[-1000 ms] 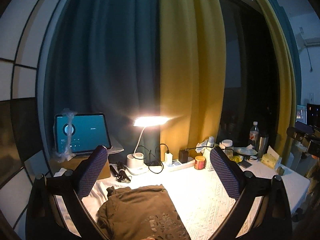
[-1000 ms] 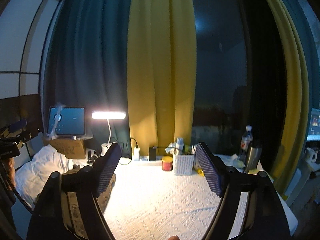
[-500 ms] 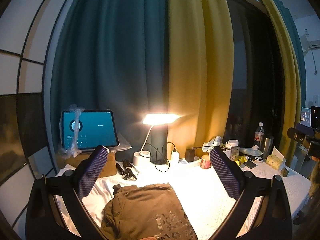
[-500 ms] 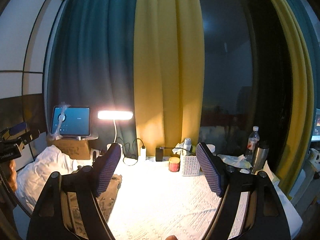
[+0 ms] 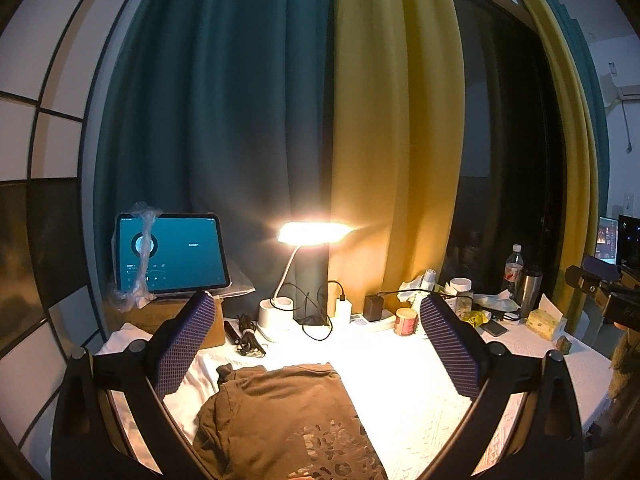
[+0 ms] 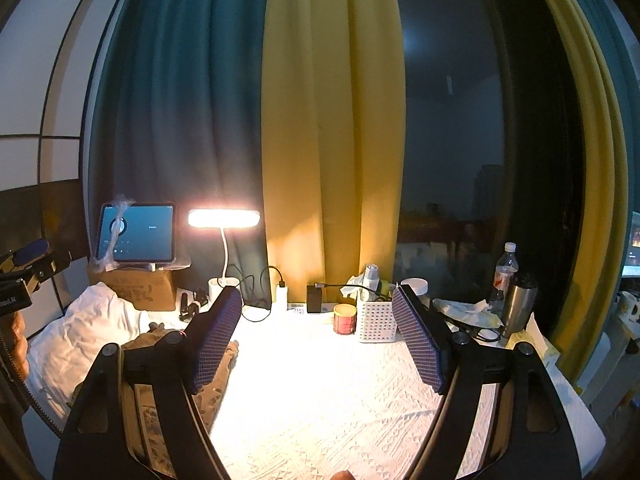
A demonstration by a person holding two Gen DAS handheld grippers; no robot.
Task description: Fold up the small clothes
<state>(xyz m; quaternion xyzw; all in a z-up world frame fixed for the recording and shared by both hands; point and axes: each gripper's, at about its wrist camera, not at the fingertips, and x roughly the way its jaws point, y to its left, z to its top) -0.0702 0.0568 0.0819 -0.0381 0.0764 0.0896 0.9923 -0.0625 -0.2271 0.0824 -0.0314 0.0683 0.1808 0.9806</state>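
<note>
A small brown shirt (image 5: 280,412) with a patterned print lies folded on the white textured tablecloth (image 5: 400,392), below and between my left gripper's fingers. My left gripper (image 5: 316,344) is open and empty, held above the shirt. In the right wrist view the shirt (image 6: 218,368) shows at the left, partly behind my left finger. My right gripper (image 6: 316,340) is open and empty above bare tablecloth (image 6: 320,400), to the right of the shirt.
A lit desk lamp (image 5: 312,236), tablet on a cardboard box (image 5: 168,254), cables, power strip and red candle jar (image 6: 345,318) line the back edge. A white pen basket (image 6: 376,320), bottle (image 6: 505,276) and steel flask (image 6: 518,308) stand right. White cloth (image 6: 80,336) lies left.
Both grippers have tilted or risen a little, so the table sits lower in both views. Both stay open; the shirt has not moved.
</note>
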